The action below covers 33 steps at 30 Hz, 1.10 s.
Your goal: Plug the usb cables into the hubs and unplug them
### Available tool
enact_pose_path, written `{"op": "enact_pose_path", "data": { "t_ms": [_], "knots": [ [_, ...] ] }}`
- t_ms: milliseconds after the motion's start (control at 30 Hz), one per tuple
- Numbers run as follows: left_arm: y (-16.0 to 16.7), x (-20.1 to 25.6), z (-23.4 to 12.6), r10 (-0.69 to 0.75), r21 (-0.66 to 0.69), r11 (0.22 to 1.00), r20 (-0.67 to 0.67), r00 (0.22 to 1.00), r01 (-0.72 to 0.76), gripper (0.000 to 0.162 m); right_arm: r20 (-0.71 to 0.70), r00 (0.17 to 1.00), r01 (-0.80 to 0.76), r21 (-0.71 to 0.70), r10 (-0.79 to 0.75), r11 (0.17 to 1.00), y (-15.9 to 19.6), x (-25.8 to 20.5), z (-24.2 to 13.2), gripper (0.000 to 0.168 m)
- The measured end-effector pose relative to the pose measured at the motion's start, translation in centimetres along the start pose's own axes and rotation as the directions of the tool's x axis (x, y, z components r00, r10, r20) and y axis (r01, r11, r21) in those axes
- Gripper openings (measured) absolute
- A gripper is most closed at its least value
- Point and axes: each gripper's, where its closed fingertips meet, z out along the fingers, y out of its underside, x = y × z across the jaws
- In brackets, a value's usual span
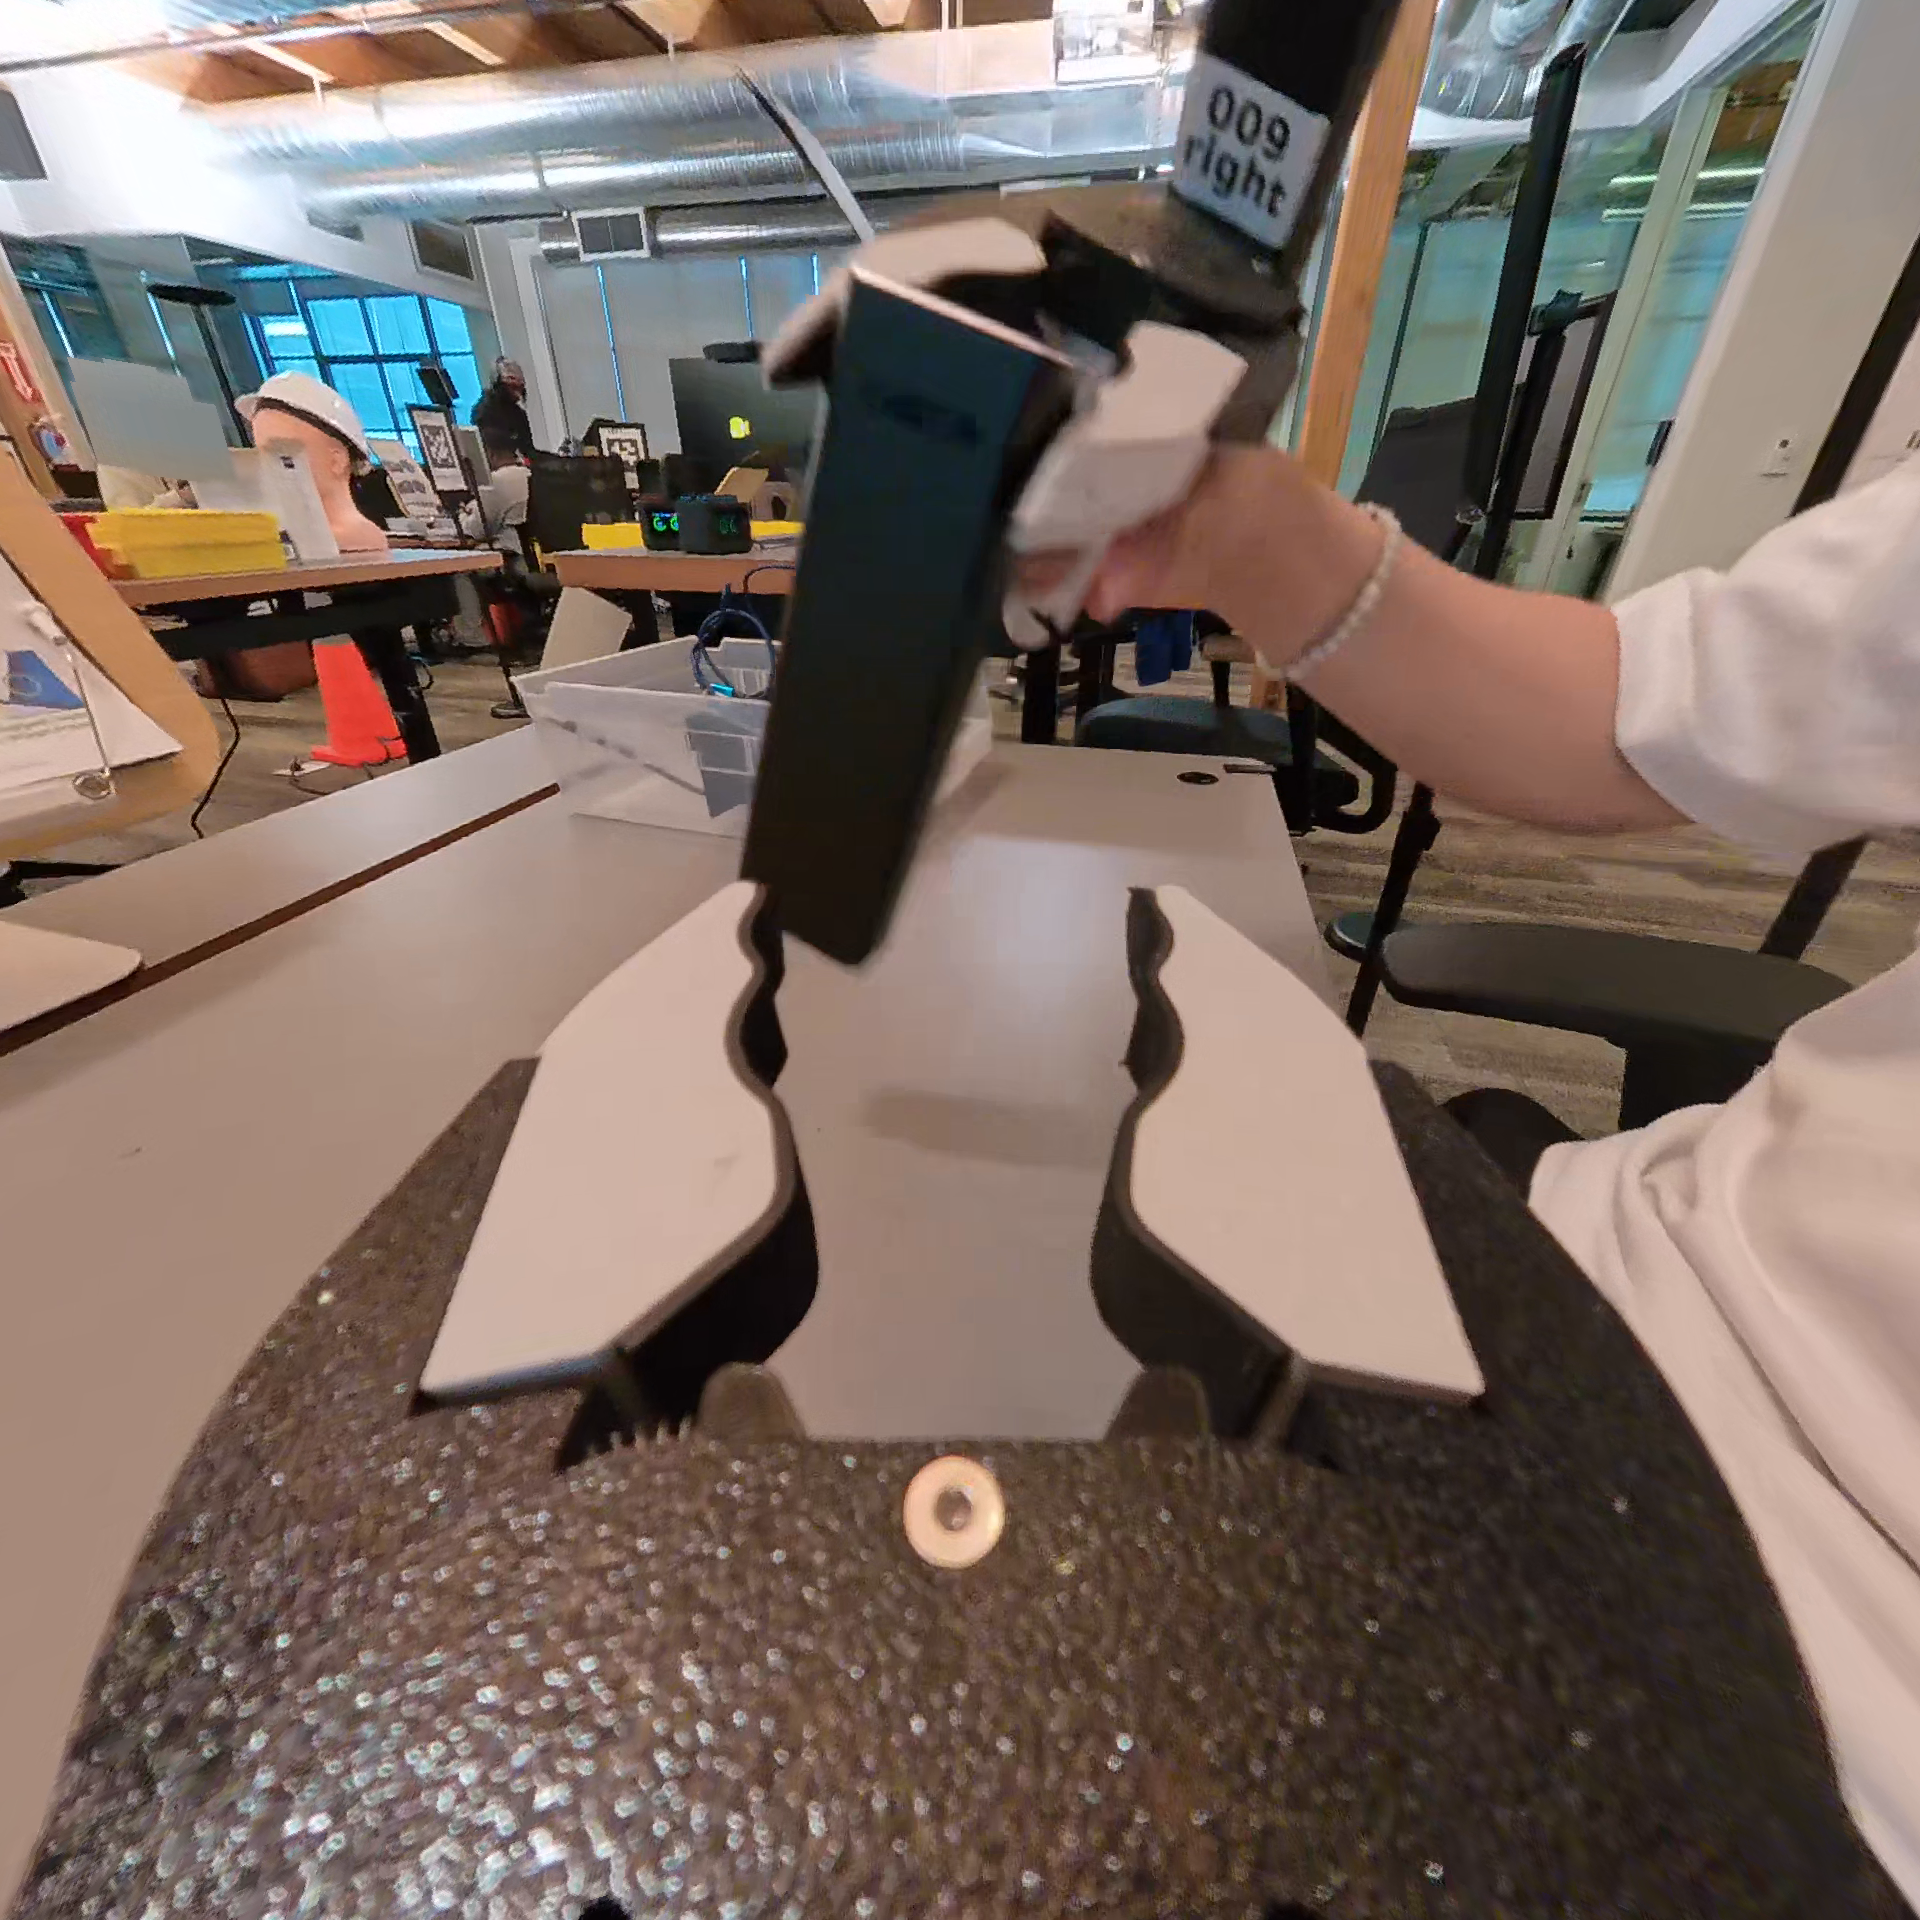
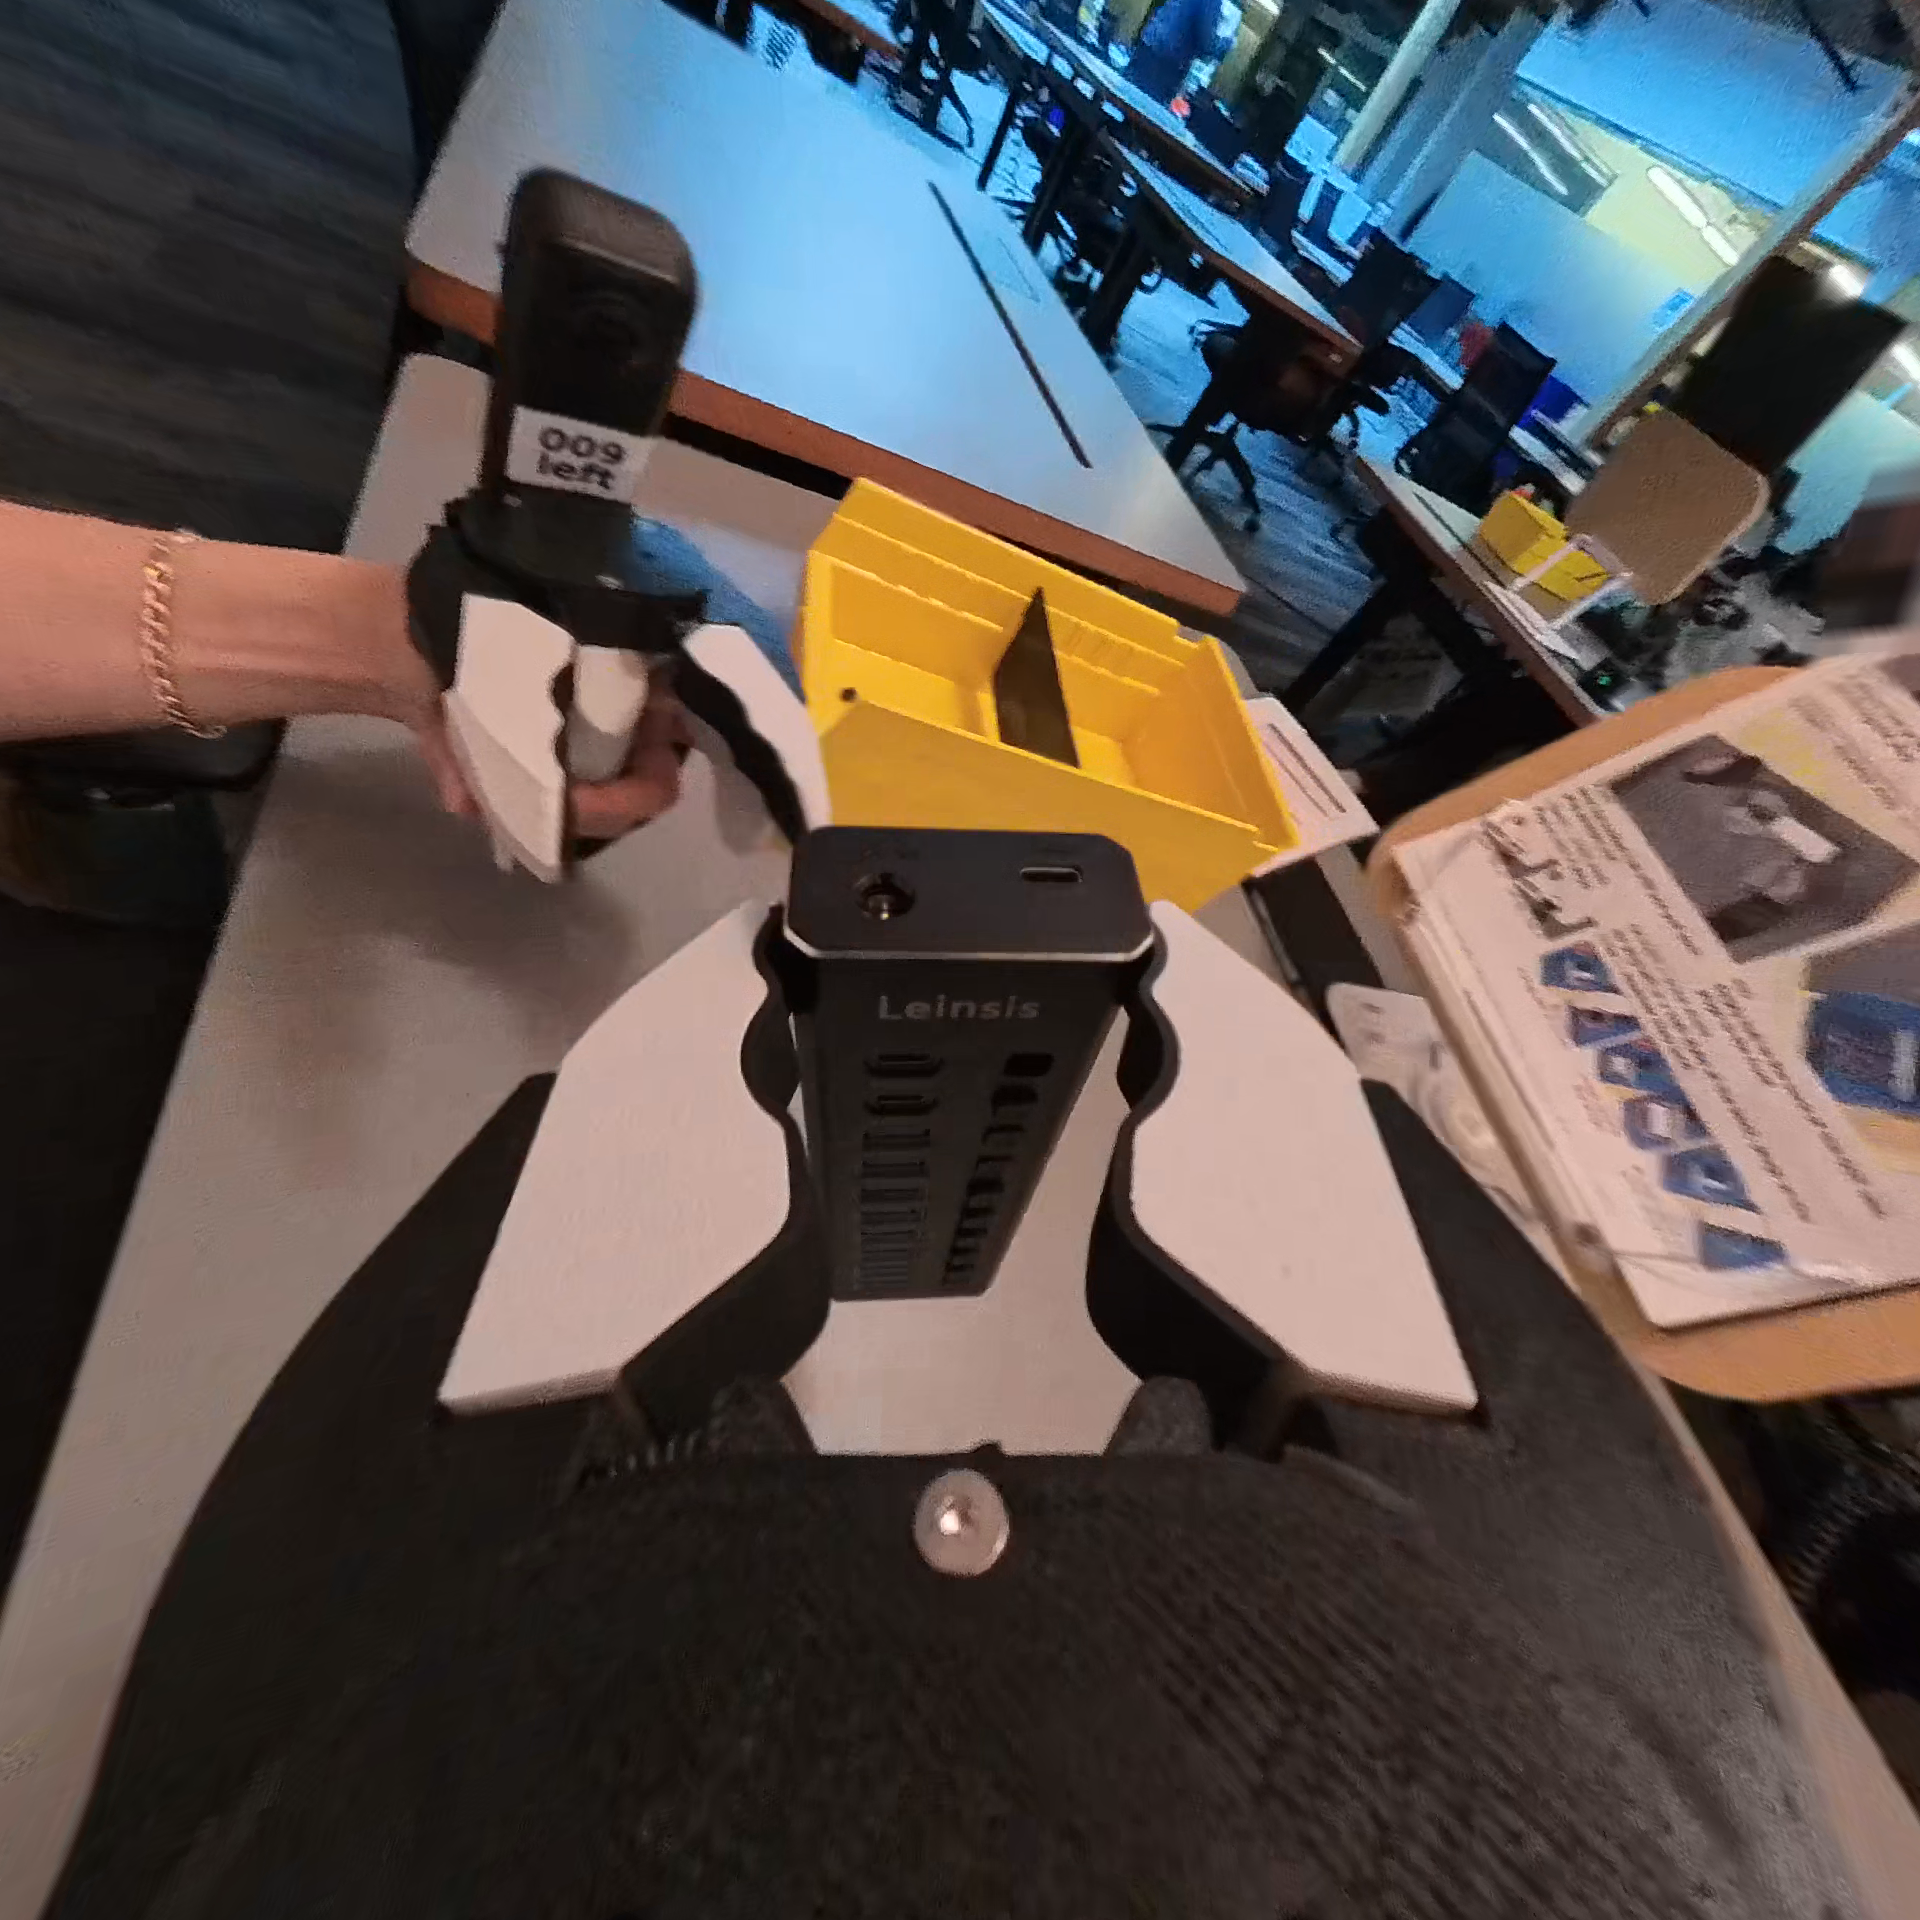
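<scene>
In the left wrist view, the left gripper (image 1: pixel 951 914) hovered over the grey table (image 1: pixel 312 1039), its jaws apart around nothing. Just beyond its tips hung the black hub (image 1: pixel 883 623), carried clear of the table by the right gripper (image 1: pixel 997 343). Behind the hub sat a clear bin (image 1: pixel 623 727) with a blue cable (image 1: pixel 732 649) coiled inside.

In the right wrist view, the right gripper (image 2: pixel 961 935) had its jaws clamped on the hub (image 2: pixel 951 1049), whose rows of ports showed 0 plugs. A yellow bin (image 2: pixel 1039 707) stood beyond the hub. Judging from this, no cable was plugged in yet; fetching, plugging and unplugging all remained.
</scene>
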Motion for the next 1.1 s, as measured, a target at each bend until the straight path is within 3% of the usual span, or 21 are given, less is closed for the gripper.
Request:
{"op": "enact_pose_path", "data": {
  "t_ms": [133,267,367,467,633,833,933,1100],
  "knots": [
    [1.1,0.1,0.2,-0.022,-0.031,0.999,-0.015,1.0,0.022,0.061,-0.214,0.974,0.049,-0.134,-0.077,0.99,1.7,9.2,-5.1,0.062],
    [2.6,-0.1,0.6,-0.051,-0.059,0.997,-0.025,0.998,0.05,0.057,-0.443,0.869,0.059,-0.346,-0.219,0.936,4.3,20.6,-12.6,0.062],
    [3.6,-0.5,0.9,-0.09,-0.064,0.994,-0.027,0.996,0.088,0.055,-0.534,0.8,-0.017,-0.477,-0.274,0.879,8.2,27.9,-17.3,0.062],
    [4.2,-0.6,1.2,-0.131,-0.056,0.99,-0.039,0.991,0.129,0.053,-0.565,0.797,-0.119,-0.495,-0.215,0.861,13.2,32.3,-19.5,0.062],
    [5.2,0.0,2.3,-0.155,-0.095,0.984,-0.064,0.986,0.149,0.052,-0.523,0.842,-0.23,-0.572,-0.134,0.787,22.2,34.9,-18.6,0.062],
    [5.9,0.7,2.8,-0.121,-0.157,0.982,-0.071,0.99,0.109,0.052,-0.32,0.946,-0.234,-0.786,-0.052,0.572,32.6,33.0,-16.4,0.062],
    [6.0,0.7,2.8,-0.128,-0.162,0.98,-0.071,0.989,0.115,0.051,-0.219,0.976,-0.186,-0.863,-0.015,0.47,35.6,31.6,-15.9,0.063],
    [6.2,0.0,3.0,-0.14,-0.173,0.977,-0.061,0.988,0.128,0.051,-0.19,0.981,-0.153,-0.884,-0.04,0.442,36.4,31.6,-14.3,0.063]
  ]
}}
